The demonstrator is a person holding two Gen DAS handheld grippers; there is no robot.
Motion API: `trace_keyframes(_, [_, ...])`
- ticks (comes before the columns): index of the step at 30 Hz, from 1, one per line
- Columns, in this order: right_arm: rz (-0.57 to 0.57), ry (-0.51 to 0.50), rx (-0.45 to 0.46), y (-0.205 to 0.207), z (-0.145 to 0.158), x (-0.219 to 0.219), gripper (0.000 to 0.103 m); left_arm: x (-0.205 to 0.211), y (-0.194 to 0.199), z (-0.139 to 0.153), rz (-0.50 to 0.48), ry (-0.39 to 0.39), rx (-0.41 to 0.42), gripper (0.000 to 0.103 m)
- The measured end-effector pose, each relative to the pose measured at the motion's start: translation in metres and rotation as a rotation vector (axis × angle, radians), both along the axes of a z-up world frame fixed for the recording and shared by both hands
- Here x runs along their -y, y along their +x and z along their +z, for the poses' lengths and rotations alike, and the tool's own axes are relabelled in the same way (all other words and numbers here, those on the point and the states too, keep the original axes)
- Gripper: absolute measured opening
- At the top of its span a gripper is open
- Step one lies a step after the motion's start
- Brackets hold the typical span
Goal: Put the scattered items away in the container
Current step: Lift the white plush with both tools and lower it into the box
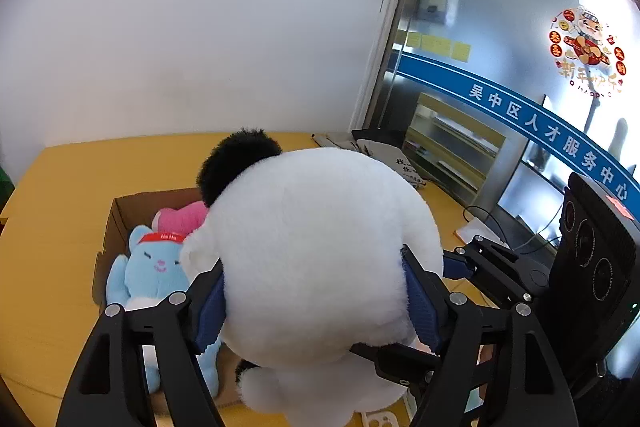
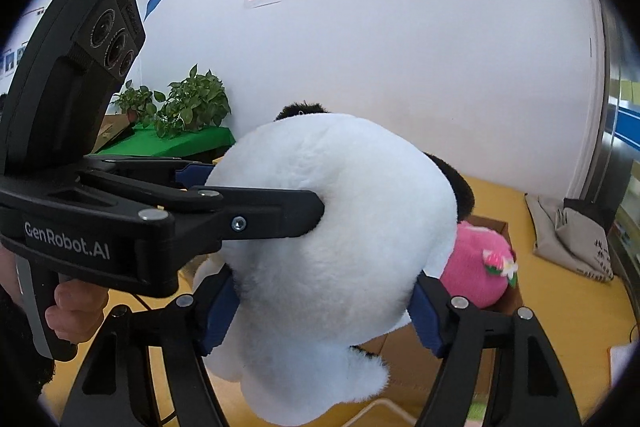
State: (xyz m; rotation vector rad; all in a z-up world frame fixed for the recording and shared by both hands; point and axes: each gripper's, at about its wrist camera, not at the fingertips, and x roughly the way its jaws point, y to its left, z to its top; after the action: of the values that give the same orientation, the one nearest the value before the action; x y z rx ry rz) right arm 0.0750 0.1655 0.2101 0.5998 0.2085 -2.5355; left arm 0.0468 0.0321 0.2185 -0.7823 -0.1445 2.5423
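Observation:
A big white plush panda point(image 1: 316, 247) with black ears is held in the air by both grippers, above the open cardboard box point(image 1: 120, 207). My left gripper point(image 1: 316, 303) is shut on the panda's body, its blue pads pressed into the fur. My right gripper point(image 2: 324, 311) is shut on the same panda point(image 2: 336, 227) from another side; it also shows in the left wrist view point(image 1: 480, 267). The left gripper's fingers point(image 2: 280, 211) press into the fur. In the box lie a light blue plush point(image 1: 156, 267) and a pink plush point(image 2: 476, 267).
The box stands on a yellow table point(image 1: 52, 227). A grey cloth bag point(image 2: 572, 239) lies at the far right by a glass wall. A white phone point(image 1: 380, 419) lies near the front edge. Potted plants point(image 2: 192, 103) stand on a green table at the back left.

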Motion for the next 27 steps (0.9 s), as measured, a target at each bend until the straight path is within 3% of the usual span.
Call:
trace_keyframes(5, [0.022, 0.018, 0.121, -0.063, -0.04, -0.003, 0.074, -0.004, -0.064, -0.033, 0.031, -0.01, 0.111, 0.081])
trace_keyframes(10, [0.047, 0.037, 0.27, -0.12, -0.094, -0.006, 0.074, -0.011, -0.104, -0.102, 0.053, -0.068, 0.252, 0.084])
trace_keyframes(13, [0.044, 0.099, 0.334, -0.132, -0.118, -0.003, 0.075, -0.023, -0.098, -0.113, 0.05, -0.13, 0.216, 0.087])
trace_keyframes(17, [0.044, 0.084, 0.379, -0.136, -0.119, -0.008, 0.077, -0.024, -0.098, -0.116, 0.074, -0.112, 0.224, 0.094])
trace_keyframes(21, [0.056, 0.081, 0.367, -0.119, -0.112, -0.015, 0.081, -0.01, -0.091, -0.109, 0.078, -0.05, 0.234, 0.098])
trace_keyframes(27, [0.012, -0.095, 0.233, -0.094, -0.05, -0.055, 0.08, 0.037, -0.068, -0.078, 0.135, 0.026, 0.146, 0.099])
